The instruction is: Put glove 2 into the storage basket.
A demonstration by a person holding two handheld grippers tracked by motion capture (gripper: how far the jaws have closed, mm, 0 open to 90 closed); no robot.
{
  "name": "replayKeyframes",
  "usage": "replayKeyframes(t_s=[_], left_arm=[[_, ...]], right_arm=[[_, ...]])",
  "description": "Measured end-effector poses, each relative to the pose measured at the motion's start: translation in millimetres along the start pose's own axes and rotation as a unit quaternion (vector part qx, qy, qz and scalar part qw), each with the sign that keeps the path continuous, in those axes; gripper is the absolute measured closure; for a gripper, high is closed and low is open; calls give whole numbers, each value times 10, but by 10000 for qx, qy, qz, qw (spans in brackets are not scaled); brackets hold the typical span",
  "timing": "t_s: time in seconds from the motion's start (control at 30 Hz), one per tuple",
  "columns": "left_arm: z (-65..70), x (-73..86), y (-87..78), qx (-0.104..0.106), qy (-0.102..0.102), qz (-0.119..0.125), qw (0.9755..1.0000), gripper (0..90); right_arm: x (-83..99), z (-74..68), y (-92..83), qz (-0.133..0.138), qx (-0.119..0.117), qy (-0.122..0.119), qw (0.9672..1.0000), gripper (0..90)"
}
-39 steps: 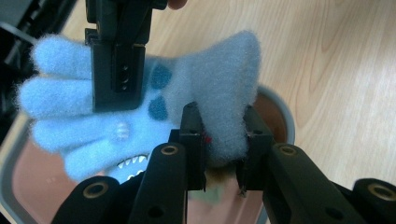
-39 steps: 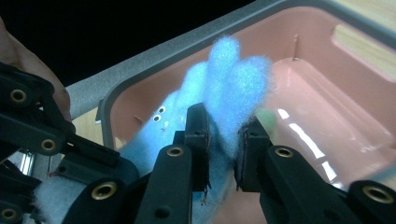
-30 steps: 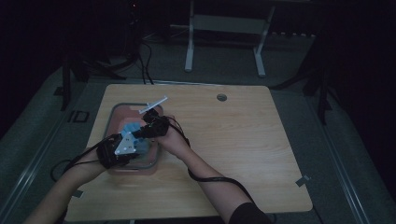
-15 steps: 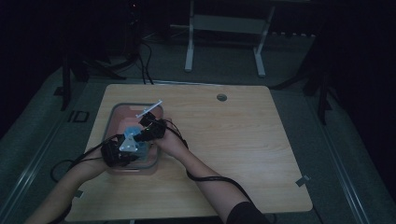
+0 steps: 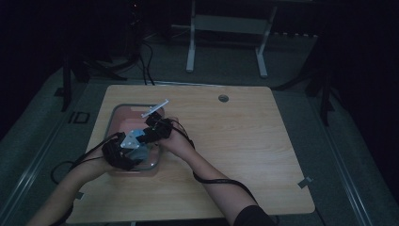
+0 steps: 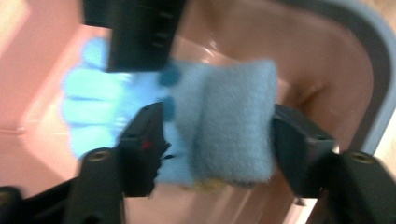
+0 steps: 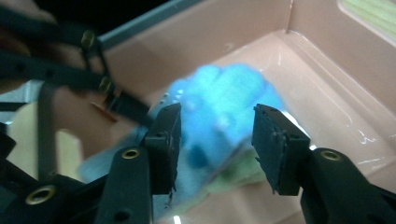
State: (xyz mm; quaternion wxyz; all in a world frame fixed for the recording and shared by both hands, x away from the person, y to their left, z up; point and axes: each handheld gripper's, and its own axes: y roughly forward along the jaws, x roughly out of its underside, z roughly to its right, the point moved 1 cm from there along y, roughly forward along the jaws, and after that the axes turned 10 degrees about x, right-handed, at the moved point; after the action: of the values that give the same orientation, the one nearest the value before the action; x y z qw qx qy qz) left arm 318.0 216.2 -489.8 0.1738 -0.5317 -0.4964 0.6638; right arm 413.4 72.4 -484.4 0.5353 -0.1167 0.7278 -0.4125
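A fuzzy light-blue sock [image 6: 224, 126], folded over on itself, lies in a pink tub [image 5: 127, 107] with a grey rim at the table's left. My left gripper [image 6: 217, 149] stands open astride the sock's folded end; its jaws have just been opening, and the blur hides whether the pads still touch it. My right gripper [image 7: 217, 140] is open too and has also just been opening, with the sock [image 7: 224, 102] lying between and below its jaws. In the high view both grippers, left [image 5: 136, 145] and right [image 5: 147, 134], meet nose to nose over the tub.
The tub's pink walls [image 7: 233, 42] and grey rim [image 6: 373, 70] close in around both grippers. A wooden table [image 5: 244, 150] stretches to the right, with a round grommet [image 5: 223, 98] near its far edge. A desk frame [image 5: 226, 28] stands behind on dark floor.
Both hands stay over the tub almost in place. The blue patch that showed between the grippers in the high view is now mostly covered by them.
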Motion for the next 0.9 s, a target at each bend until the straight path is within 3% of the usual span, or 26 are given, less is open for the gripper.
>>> replayKeyframes(t_s=[0.1, 0.27, 0.4, 0.7, 0.77, 0.9], left_arm=[[30, -68, -71, -67, -79, 185, 9998, 277], [94, -184, -136, 114, -245, 527, 9982, 155], [162, -298, -127, 131, -320, 593, 9976, 99], [316, -591, -4, 354, -295, 749, 9961, 21], [346, -656, 34, 395, -205, 791, 9959, 21], [398, -762, 108, 586, -133, 952, 9936, 21]], right_arm=[[3, -3, -117, 159, -26, -4, 9999, 462], [48, 3, -340, 320, -191, 4, 9993, 346], [129, 21, -496, 385, -269, -129, 9988, 276], [378, 143, -716, 377, -235, -235, 9987, 192], [443, 180, -746, 342, -199, -255, 9989, 192], [567, 280, -824, 287, -77, -213, 9993, 191]])
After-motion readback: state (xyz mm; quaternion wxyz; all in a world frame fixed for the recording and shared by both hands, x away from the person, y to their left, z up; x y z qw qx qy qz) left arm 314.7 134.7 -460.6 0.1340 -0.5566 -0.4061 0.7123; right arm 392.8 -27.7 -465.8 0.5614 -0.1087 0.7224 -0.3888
